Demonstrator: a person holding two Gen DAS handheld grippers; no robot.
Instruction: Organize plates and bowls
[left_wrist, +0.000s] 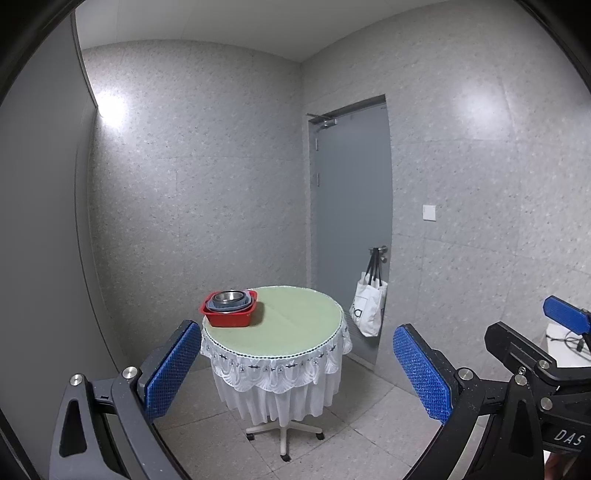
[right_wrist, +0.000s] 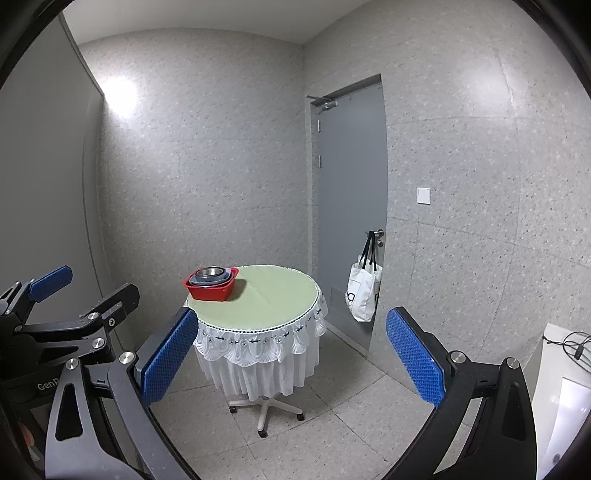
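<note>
Bowls sit nested in the red tub on the table; both tongs gape wide, empty, well short of the tub.

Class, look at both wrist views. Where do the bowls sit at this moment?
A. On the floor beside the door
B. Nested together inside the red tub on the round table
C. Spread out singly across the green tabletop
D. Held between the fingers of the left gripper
B: the metal bowl sits in a grey-blue bowl, both inside the red tub near the edge of the round table; both grippers are open, far from it.
</note>
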